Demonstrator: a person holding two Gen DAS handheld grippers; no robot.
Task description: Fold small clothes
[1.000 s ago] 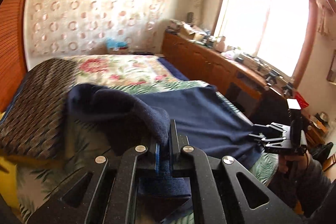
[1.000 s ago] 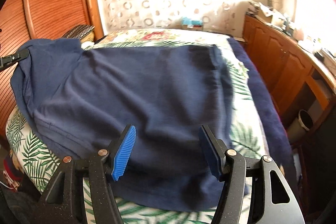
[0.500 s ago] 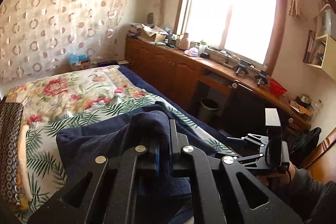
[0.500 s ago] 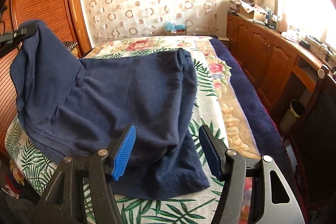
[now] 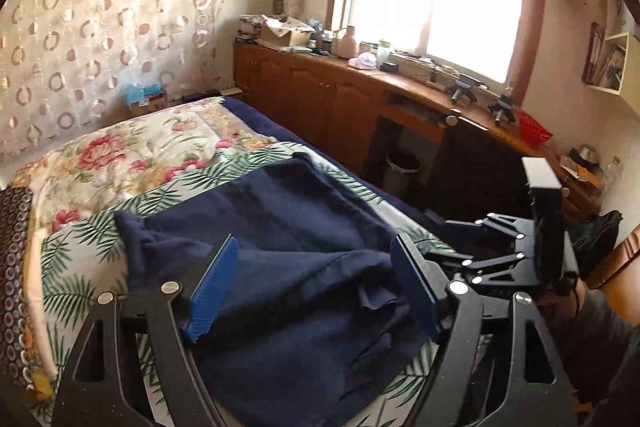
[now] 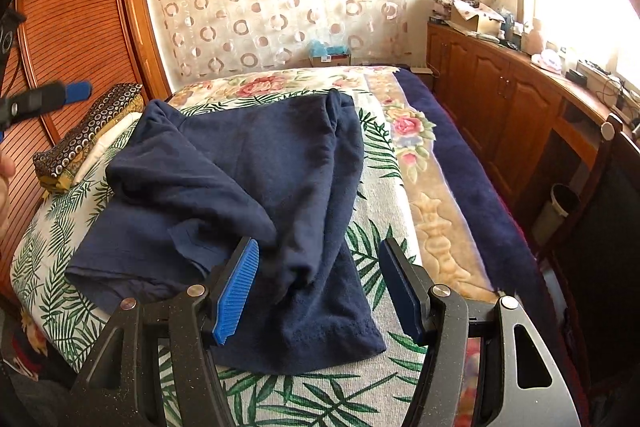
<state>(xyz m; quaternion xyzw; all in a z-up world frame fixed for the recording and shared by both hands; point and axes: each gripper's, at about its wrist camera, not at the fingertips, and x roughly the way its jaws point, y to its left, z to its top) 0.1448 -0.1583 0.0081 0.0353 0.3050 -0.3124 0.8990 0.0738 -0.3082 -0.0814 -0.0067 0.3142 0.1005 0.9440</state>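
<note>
Shirt let go, lying rumpled on the bed ahead of both my grippers.

The navy shirt (image 6: 256,187) lies across the leaf-print bedspread (image 6: 384,211), long axis running away from me toward the curtain; its near hem sits just below my right gripper (image 6: 316,287), the nearer one, jaws wide and empty. My left gripper (image 5: 312,291) is opening with nothing pinched, the shirt below it. A second ago it was clamped on a raised shoulder fold; that fold now lies dropped over the middle.
</note>
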